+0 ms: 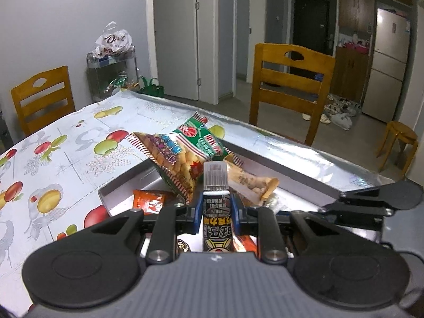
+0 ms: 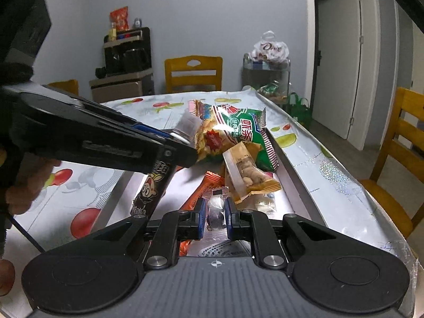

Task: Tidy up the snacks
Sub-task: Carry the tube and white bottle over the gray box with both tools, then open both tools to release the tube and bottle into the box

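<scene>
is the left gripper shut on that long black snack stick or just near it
Shut on it. In the left wrist view the left gripper has both blue pads pressed against the black snack stick, which is lifted above the tray.

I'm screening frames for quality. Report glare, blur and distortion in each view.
Left wrist view: fisheye bends the table edge and darkens the corners; the held black packet is sharp; little glare. Right wrist view: glare whitens the green snack bag and the tray floor; the left gripper looms large and dark; the right gripper and its clear candy are sharp.
</scene>
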Available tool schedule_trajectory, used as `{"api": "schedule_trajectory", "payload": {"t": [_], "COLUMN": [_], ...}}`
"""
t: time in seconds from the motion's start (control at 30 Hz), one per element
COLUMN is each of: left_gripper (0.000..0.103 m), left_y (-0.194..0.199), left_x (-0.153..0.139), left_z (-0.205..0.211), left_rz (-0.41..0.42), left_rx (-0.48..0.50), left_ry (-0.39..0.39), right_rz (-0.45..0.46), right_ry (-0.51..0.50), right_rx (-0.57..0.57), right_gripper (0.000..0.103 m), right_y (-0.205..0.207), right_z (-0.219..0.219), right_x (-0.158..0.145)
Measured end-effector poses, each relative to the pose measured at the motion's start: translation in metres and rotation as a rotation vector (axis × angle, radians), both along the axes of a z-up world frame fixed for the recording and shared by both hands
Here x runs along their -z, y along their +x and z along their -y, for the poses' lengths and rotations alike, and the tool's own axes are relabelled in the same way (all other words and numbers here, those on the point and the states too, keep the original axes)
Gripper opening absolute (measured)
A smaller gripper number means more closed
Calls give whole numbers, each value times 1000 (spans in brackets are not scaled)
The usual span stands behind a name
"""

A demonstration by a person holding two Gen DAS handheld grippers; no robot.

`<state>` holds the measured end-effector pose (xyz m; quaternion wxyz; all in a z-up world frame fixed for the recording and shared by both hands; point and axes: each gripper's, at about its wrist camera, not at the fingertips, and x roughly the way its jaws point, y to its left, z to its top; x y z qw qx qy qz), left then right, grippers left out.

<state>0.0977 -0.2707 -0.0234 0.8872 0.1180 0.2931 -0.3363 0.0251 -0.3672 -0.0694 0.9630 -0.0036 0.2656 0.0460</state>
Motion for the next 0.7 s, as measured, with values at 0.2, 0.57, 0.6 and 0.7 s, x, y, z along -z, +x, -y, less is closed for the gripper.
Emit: {"api": "schedule_trajectory", "payload": {"t": [0.2, 0.57, 0.6, 0.7], "left_gripper": [19, 21, 21, 21], "left_y": [20, 30, 30, 29], "left_x": [16, 25, 27, 27], "left_z": [14, 9, 9, 7], "left_rz": [-46, -57, -57, -45], "left_rx": [-19, -59, -60, -67], "left_ry": [39, 53, 56, 56], "right_rz": [1, 1, -1, -4], "right_ry": [-14, -5, -2, 2], "right_rx": [21, 28, 28, 27], "right_gripper": [18, 18, 18, 18], "right_y": [1, 3, 3, 4], "right_z": [-3, -1, -1, -1], "right_x": [-1, 1, 1, 2]}}
